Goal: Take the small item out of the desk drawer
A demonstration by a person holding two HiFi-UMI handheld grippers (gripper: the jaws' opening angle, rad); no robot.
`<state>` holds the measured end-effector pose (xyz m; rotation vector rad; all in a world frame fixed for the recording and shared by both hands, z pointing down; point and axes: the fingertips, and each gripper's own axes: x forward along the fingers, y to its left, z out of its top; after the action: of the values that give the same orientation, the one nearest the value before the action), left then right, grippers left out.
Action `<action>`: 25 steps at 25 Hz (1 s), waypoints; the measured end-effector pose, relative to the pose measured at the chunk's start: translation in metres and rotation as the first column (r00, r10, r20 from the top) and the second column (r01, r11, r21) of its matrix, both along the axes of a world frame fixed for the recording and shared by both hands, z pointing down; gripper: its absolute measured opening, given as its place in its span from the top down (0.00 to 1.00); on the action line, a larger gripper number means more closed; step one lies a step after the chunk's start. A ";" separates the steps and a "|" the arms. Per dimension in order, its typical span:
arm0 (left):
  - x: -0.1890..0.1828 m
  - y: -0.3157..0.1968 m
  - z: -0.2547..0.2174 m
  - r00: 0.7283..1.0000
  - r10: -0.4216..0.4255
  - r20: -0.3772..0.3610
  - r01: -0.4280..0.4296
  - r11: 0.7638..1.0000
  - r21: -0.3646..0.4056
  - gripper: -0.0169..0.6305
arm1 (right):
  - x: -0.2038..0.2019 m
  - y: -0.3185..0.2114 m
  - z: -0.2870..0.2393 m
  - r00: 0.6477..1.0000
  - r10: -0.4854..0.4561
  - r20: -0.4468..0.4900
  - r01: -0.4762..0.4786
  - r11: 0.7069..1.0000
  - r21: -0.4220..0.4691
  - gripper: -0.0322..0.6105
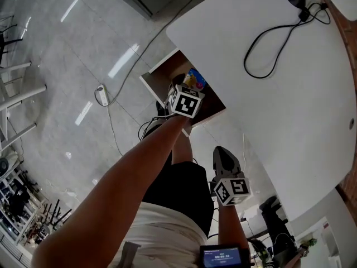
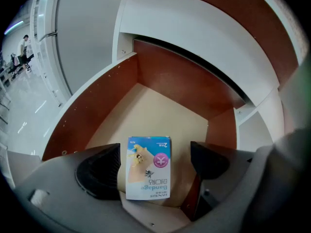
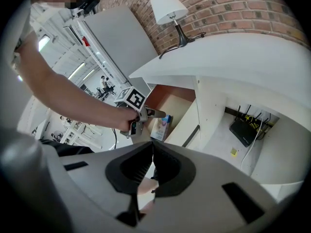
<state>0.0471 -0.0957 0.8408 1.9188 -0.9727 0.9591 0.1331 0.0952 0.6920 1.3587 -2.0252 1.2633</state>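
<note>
Grey shiny floor point(image 1: 67, 66) is lying around a white desk point(image 1: 268, 110). The left gripper point(image 2: 154, 154) is pointing steeply down into the open drawer point(image 2: 160, 81), its jaws apart with a small box point(image 2: 148, 171) between them. The right gripper point(image 3: 151, 148) is hanging nearby with its jaws together.

A small flat box point(image 2: 148, 168), blue and white with a pink circle and the word "Bandage" on it, lies face up on the pale floor of the open, brown-walled drawer point(image 2: 97, 106).

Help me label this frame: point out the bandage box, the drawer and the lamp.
bandage box point(image 2: 148, 169): left gripper view, printed front face.
drawer point(image 2: 99, 103): left gripper view, left side wall.
lamp point(image 3: 167, 6): right gripper view, white shade.
</note>
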 end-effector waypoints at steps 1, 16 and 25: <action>0.000 -0.001 0.004 1.000 -0.009 0.000 0.009 1.000 -0.005 0.32 | 0.001 0.002 0.001 1.000 -0.001 -0.003 0.001 1.000 -0.006 0.94; 0.002 -0.008 0.041 0.996 -0.088 0.011 0.088 0.995 -0.055 0.32 | 0.002 0.014 0.011 1.000 -0.012 -0.011 0.012 0.999 -0.040 0.94; 0.001 -0.008 0.056 0.994 -0.095 0.048 0.100 0.990 -0.102 0.32 | 0.005 0.018 0.013 1.000 -0.011 -0.007 0.011 0.999 -0.054 0.94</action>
<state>0.0479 -0.1032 0.8964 1.7542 -1.0116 0.9784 0.1380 0.1130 0.7050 1.3237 -1.9772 1.2965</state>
